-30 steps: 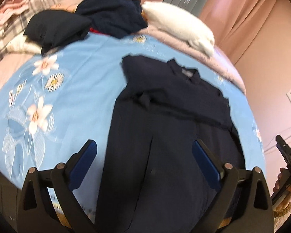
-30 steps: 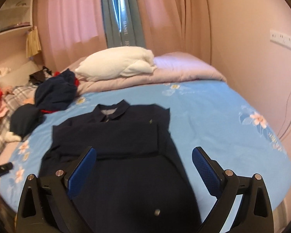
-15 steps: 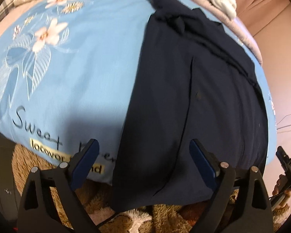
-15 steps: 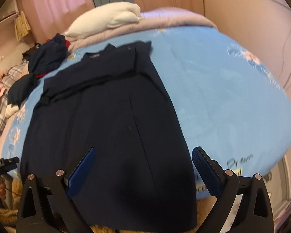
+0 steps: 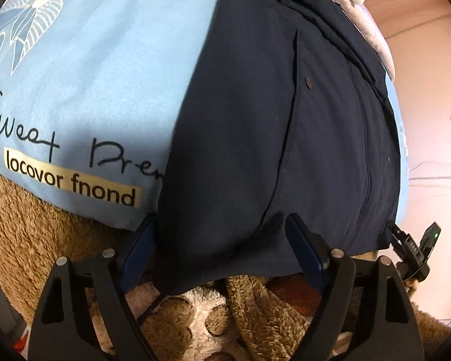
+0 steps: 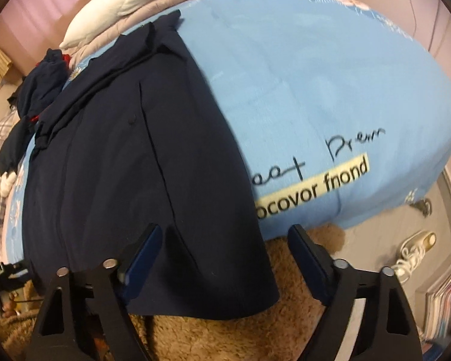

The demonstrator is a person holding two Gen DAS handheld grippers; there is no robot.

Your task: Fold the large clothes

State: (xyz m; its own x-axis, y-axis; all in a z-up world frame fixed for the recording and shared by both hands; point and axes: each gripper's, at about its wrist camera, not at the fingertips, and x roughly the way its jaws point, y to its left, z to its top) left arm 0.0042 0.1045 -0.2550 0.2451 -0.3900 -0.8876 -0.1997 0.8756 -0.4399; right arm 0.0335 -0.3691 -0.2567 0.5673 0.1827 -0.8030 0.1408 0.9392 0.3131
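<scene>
Navy dress [image 5: 255,120] long axis runs away from both grippers; hem corners lie between fingers. Left gripper [image 5: 222,246] and right gripper [image 6: 225,255]: jaws wide, just been closing, pads not yet pressing.

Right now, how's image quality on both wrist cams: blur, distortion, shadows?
Left wrist: strong fisheye bend with dark corners; the dark garment and the printed lettering are sharp; a soft shadow lies on the blue bedcover beside the garment. Right wrist: same bend; slight softness on the bedcover lettering and shoe; the garment's folds are hard to read in the dark fabric.
</scene>
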